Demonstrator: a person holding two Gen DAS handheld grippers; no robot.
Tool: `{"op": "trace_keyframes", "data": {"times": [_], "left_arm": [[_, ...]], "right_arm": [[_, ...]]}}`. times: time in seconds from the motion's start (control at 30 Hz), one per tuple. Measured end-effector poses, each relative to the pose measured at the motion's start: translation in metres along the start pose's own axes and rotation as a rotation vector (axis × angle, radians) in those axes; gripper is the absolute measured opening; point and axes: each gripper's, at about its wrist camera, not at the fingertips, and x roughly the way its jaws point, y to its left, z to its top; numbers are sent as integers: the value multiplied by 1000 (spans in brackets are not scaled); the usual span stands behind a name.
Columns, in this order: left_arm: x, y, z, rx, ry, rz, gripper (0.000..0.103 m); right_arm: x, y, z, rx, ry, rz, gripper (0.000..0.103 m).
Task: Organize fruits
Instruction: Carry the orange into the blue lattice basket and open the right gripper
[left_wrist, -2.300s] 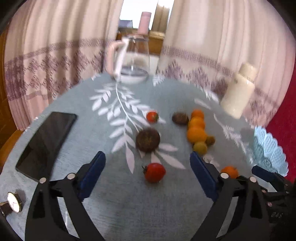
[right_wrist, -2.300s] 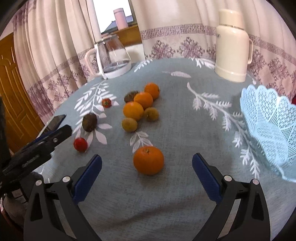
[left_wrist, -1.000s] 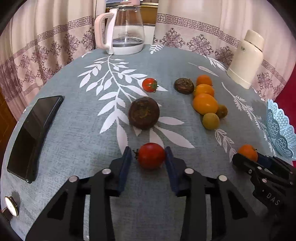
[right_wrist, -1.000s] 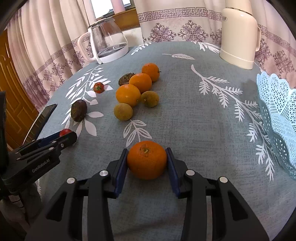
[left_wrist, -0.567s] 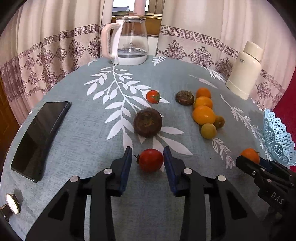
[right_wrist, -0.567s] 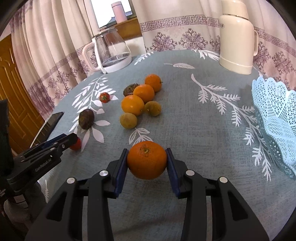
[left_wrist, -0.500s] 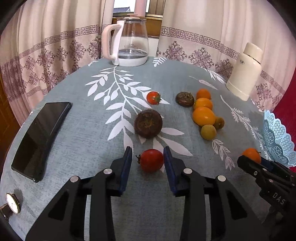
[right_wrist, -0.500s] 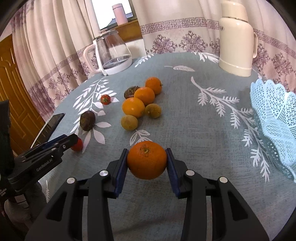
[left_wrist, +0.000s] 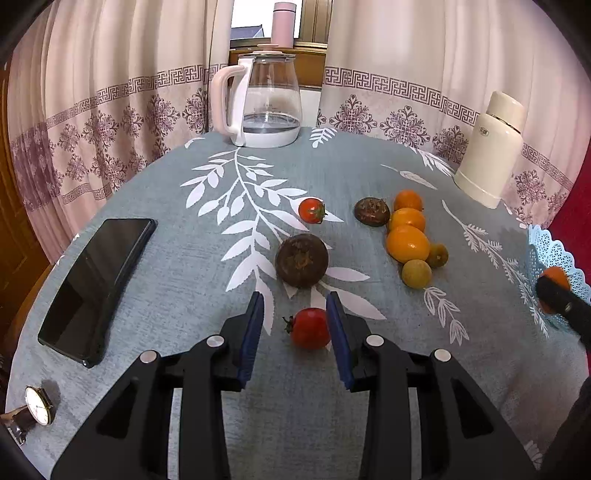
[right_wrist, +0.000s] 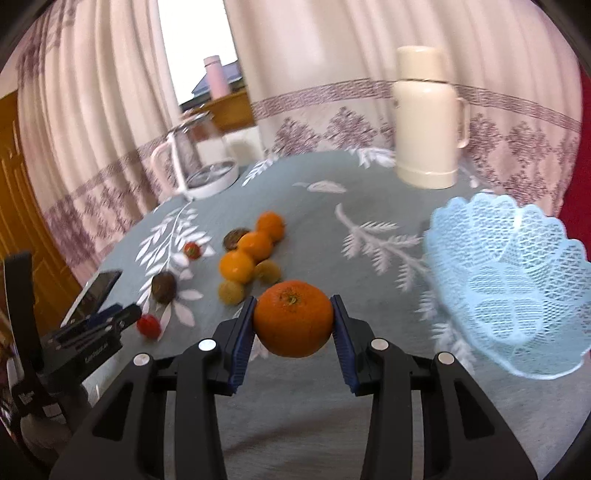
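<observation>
Right gripper (right_wrist: 293, 325): clamped on round orange mandarin (right_wrist: 293, 318), lifted off surface
Left gripper (left_wrist: 295, 334): jaws astride small red tomato (left_wrist: 309, 328), left pad clear
Advice: carry level to pale-blue lattice basket (right_wrist: 517, 291), release low

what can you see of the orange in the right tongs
The orange is round and bright, with a dimpled peel and a small green-brown stem scar facing up toward the camera. It sits squarely between the blue pads of the right tongs, which press on both of its sides. It looks lifted off the grey leaf-print tablecloth; nothing but the pads touches it. The pale blue lace-pattern basket stands to its right, apart from it. From the left wrist view only a sliver of it shows.
</observation>
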Motion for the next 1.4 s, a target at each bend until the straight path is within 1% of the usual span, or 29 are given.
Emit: {"op": "trace_keyframes", "data": {"times": [0.17, 0.27, 0.3, 0.4, 0.6, 0.8, 0.87, 0.9, 0.93, 0.97, 1.03, 1.1, 1.13, 1.2, 1.4], "left_arm": [[0, 0, 0, 2, 0, 2, 36], [1, -2, 0, 12, 10, -12, 36], [1, -3, -1, 14, 11, -14, 38], [4, -4, -1, 19, 26, -18, 38], [15, -8, -2, 38, 86, -48, 38], [24, -9, -4, 42, 128, -52, 38], [25, -9, -4, 44, 136, -52, 38], [26, -9, -4, 45, 137, -53, 38], [25, -10, -4, 47, 135, -55, 38], [25, -10, -4, 48, 133, -56, 38], [23, -11, -4, 55, 123, -60, 36], [19, -13, -4, 63, 108, -63, 32], [19, -14, -3, 66, 104, -63, 30], [16, -15, -2, 67, 94, -69, 29], [12, -21, -2, 87, 82, -72, 27]], "right_arm": [[-20, -25, 10, 51, -59, -47, 40], [-32, -40, 15, 83, -94, -85, 40], [-36, -45, 16, 93, -106, -101, 40], [-44, -65, 20, 122, -141, -190, 40], [-42, -103, 21, 190, -131, -291, 40], [-30, -125, 15, 233, -89, -334, 41], [-28, -127, 13, 239, -89, -345, 42], [-28, -127, 13, 238, -91, -351, 48], [-28, -126, 13, 238, -98, -357, 58], [-29, -126, 13, 240, -108, -363, 61], [-32, -125, 12, 236, -130, -380, 62], [-35, -125, 12, 234, -145, -393, 62], [-37, -125, 12, 238, -153, -399, 64], [-41, -127, 11, 253, -174, -412, 67], [-52, -137, 10, 305, -212, -436, 68]]}}
